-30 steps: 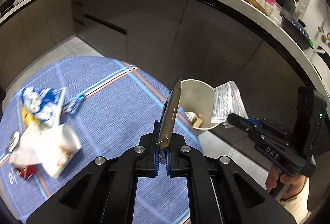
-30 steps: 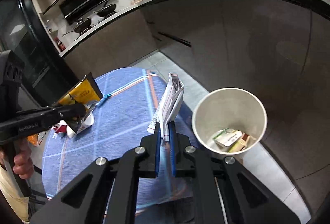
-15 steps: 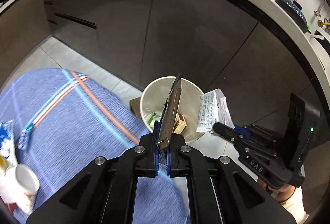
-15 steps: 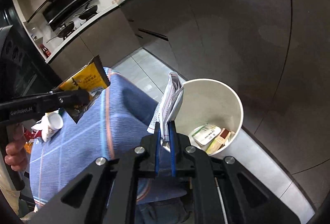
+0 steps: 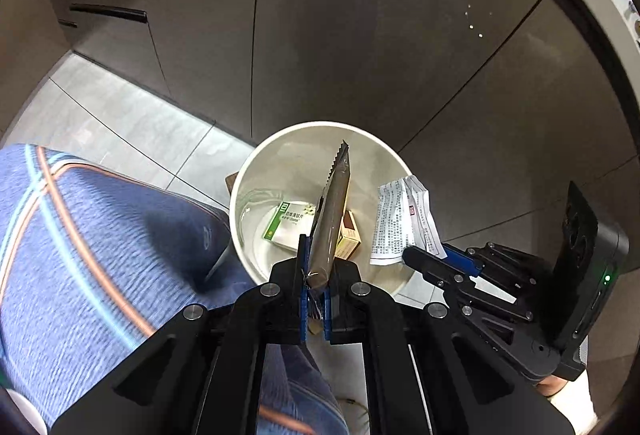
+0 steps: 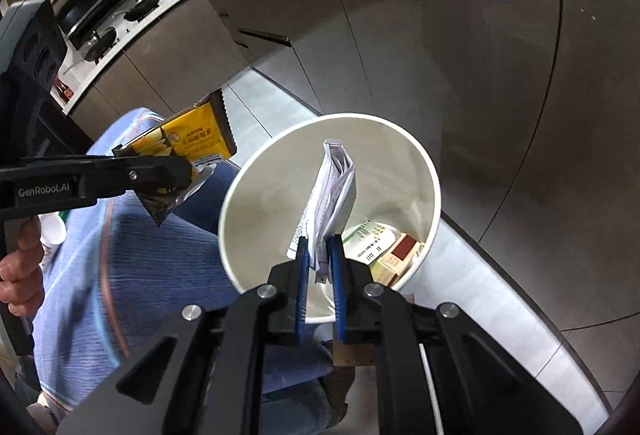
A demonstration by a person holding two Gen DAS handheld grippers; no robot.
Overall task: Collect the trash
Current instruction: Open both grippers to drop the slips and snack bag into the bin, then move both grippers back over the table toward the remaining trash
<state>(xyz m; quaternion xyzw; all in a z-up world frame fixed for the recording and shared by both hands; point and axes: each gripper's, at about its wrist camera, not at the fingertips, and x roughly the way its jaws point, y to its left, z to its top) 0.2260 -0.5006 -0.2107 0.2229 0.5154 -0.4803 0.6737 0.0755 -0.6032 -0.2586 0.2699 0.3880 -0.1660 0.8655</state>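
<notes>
Left fingers (image 5: 314, 275): pinching a yellow snack wrapper (image 5: 332, 215).
Right fingers (image 6: 320, 259): pinching a folded leaflet (image 6: 334, 191).
Beyond both: white bin (image 6: 434, 203) holding small boxes (image 6: 394, 255).

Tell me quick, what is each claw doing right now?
Left gripper: closed on a yellow snack wrapper, over the white bin.
Right gripper: closed on a folded paper leaflet, over the same bin.

Dark grey cabinet doors (image 5: 360, 35) are lining the wall above pale floor tiles (image 5: 132, 131); a stovetop (image 6: 116, 23) is gleaming under bright light.
</notes>
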